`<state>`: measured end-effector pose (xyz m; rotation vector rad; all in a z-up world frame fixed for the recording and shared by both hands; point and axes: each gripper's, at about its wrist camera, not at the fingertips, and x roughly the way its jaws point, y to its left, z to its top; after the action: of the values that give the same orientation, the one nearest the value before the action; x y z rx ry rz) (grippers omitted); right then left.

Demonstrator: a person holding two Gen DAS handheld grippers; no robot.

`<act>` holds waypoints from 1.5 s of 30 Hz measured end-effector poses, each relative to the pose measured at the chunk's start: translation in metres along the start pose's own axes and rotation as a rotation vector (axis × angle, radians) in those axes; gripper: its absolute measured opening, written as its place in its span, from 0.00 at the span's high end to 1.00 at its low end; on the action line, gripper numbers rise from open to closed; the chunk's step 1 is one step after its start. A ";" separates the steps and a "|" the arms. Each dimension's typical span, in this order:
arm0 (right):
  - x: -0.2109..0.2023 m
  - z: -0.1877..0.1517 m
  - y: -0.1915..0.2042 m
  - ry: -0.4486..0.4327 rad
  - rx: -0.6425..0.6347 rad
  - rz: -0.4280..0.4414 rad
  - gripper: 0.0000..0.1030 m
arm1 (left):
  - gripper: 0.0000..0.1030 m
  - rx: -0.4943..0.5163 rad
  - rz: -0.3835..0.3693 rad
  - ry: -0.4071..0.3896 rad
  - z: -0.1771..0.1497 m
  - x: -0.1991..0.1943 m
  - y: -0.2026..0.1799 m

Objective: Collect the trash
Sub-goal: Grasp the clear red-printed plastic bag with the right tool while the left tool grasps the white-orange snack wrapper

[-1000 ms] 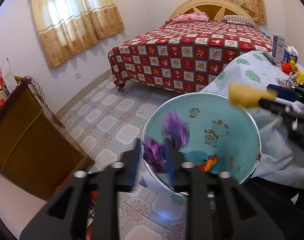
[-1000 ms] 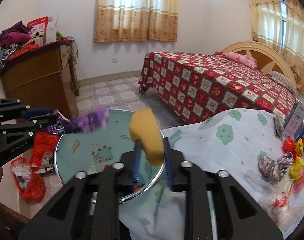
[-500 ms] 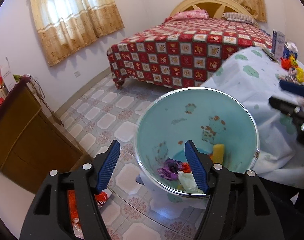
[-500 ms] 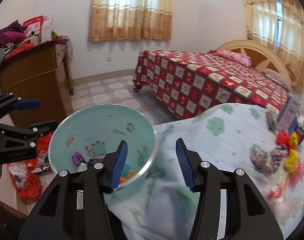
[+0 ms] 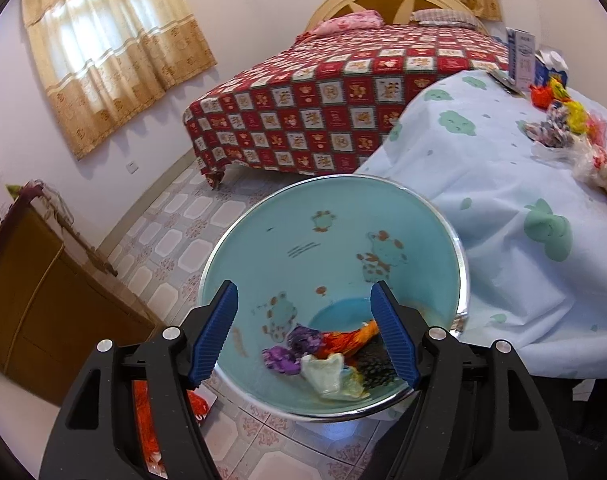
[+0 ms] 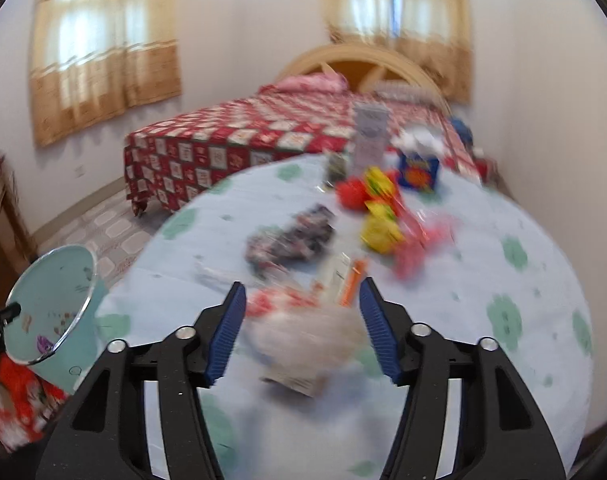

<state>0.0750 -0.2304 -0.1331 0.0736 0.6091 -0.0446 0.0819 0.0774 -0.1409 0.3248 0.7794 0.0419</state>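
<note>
Left wrist view, left hand-held gripper [image 5: 303, 334] wide, empty, over bin [image 5: 459, 248]; right hand-held gripper [image 6: 302, 330] widening, empty

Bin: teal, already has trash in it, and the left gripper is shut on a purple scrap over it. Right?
Not quite. The left gripper is open and empty over the bin; the purple scrap lies inside with the other trash, as the left wrist view shows.

A red checked bed [image 5: 343, 112], tan curtains [image 5: 115, 60] and a wooden cabinet [image 5: 43, 300].
</note>
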 end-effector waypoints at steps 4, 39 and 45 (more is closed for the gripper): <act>0.019 -0.005 -0.016 0.081 0.059 0.065 0.40 | 0.34 0.030 -0.015 -0.009 0.003 -0.003 -0.013; -0.049 -0.041 -0.188 -0.098 0.260 -0.095 0.85 | 0.33 0.186 -0.293 -0.059 0.089 -0.043 -0.262; -0.040 -0.058 -0.204 -0.052 0.295 -0.051 0.84 | 0.35 0.242 -0.282 -0.015 0.081 -0.029 -0.288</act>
<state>-0.0037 -0.4276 -0.1691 0.3413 0.5489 -0.1855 0.0945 -0.2225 -0.1544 0.4406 0.8107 -0.3213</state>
